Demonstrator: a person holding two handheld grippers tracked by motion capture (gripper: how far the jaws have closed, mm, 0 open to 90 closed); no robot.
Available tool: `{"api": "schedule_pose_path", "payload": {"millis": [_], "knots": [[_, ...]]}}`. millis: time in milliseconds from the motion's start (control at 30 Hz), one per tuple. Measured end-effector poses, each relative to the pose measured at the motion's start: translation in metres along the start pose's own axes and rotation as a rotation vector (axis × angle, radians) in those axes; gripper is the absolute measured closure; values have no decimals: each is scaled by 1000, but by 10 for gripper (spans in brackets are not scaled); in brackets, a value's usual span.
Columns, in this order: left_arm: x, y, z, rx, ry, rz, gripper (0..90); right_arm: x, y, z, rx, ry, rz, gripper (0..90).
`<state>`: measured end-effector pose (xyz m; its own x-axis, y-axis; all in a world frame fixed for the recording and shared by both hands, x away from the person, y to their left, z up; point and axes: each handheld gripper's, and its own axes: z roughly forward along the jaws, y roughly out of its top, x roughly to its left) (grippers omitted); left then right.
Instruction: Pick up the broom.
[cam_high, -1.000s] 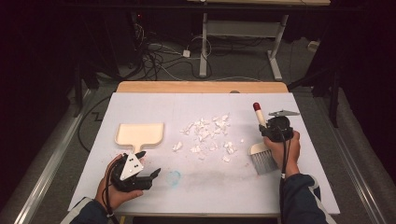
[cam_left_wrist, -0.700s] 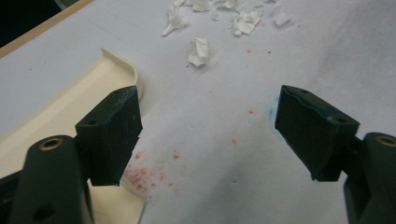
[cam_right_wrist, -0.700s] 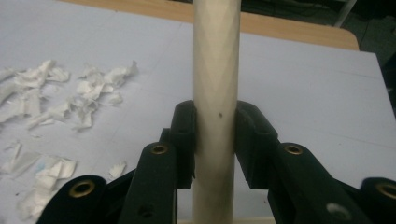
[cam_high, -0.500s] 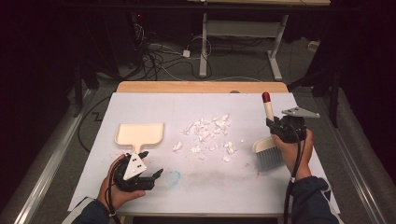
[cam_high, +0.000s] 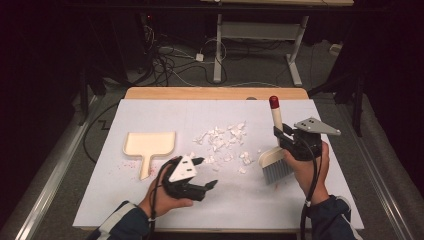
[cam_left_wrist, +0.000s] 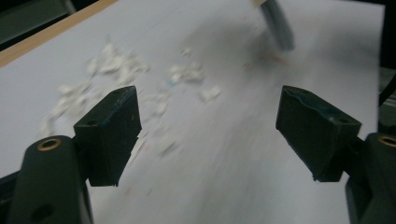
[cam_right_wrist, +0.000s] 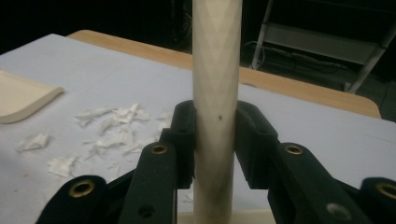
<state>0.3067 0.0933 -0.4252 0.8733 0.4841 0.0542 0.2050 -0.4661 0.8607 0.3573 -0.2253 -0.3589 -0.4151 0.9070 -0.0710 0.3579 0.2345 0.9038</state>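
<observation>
Since a moment ago, the left gripper has risen from the near left of the table and swung toward the middle, while the right gripper has brought the brush back in toward the paper scraps. The right gripper's jaws are clamped on the brush's pale handle, which stands nearly upright, its red cap at the top; the grey bristles sit just right of the scraps. The left gripper's jaws stand wide apart, holding nothing, and it hovers over the white table cover just beside the dustpan, which lies flat at the left with its handle pointing toward the person.

To do the sweep well, the empty gripper would likely need to take the dustpan's handle and set its rim against the pile's left edge, with the brush drawing the scraps leftward in short, low strokes so none scatter.

Counted: one brush, one dustpan, two grippers, and one loose pile of many scraps, too many and too small to count exactly.
</observation>
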Motion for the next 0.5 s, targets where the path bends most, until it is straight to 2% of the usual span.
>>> {"api": "schedule_pose_path", "payload": {"millis": [67, 100, 133, 167, 200, 233, 333, 367, 433, 500], "knots": [[-8, 13, 13, -19, -39, 12, 214, 5, 1, -2, -11, 7, -4, 714], [-15, 24, 26, -34, -79, 2, 214, 13, 3, -7, -29, 16, -12, 714], [-15, 24, 26, -34, -79, 2, 215, 17, 4, -9, -39, 21, -17, 714], [-21, 33, 37, -43, -104, -7, 221, 21, 5, -11, -51, 22, -21, 713], [-21, 33, 37, -43, -104, -7, 225, 25, 5, -12, -59, 25, -28, 714], [-24, 39, 47, -52, -124, -23, 226, 29, 5, -14, -68, 26, -39, 713], [-25, 45, 55, -79, -135, -56, 247, 38, 5, -17, -84, 40, -44, 713], [-25, 45, 55, -79, -135, -56, 251, 38, 5, -17, -84, 40, -44, 713], [-25, 47, 58, -88, -125, -59, 270, 48, 5, -19, -86, 67, -60, 713], [-24, 48, 62, -101, -124, -43, 298, 56, 5, -19, -91, 80, -74, 713]]}}
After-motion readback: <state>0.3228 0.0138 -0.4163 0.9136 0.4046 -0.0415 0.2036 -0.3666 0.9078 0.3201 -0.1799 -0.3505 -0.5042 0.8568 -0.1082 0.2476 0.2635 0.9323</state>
